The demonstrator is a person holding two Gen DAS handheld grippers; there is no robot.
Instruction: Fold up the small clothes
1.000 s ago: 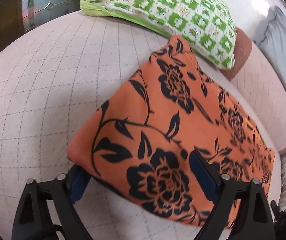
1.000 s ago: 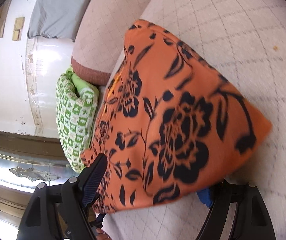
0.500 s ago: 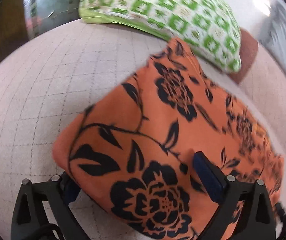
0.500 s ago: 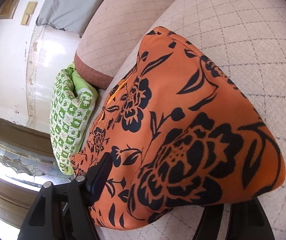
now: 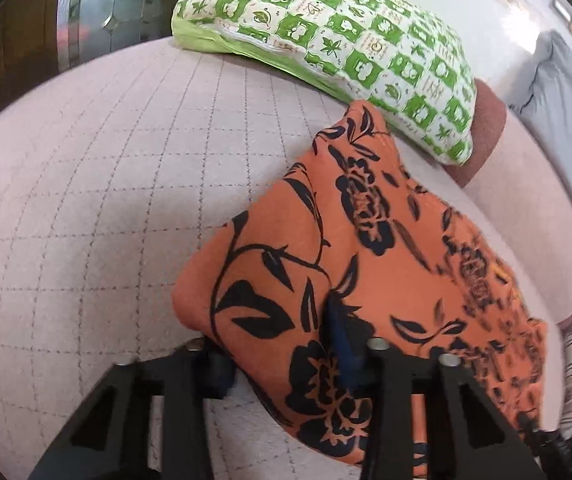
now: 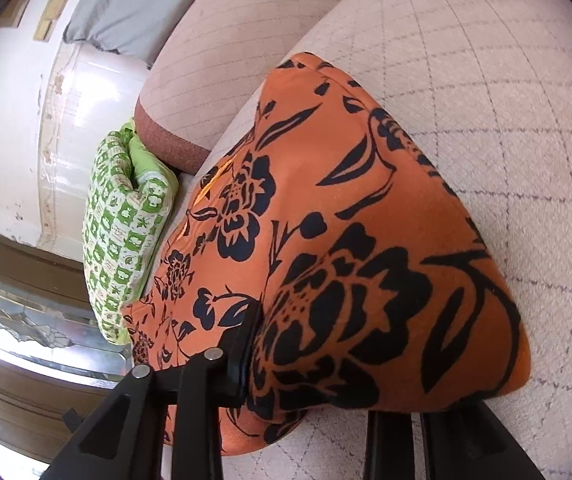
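Now, key relation: orange floral garment runs lengthwise from the grippers toward the green checked pillow.
Left gripper: jaws pinched onto the garment's near edge.
Right gripper: clamped over the adjoining corner.
Garment location: on the quilted sofa seat.
Garment look: doubled over, soft, bulging, black flowers.
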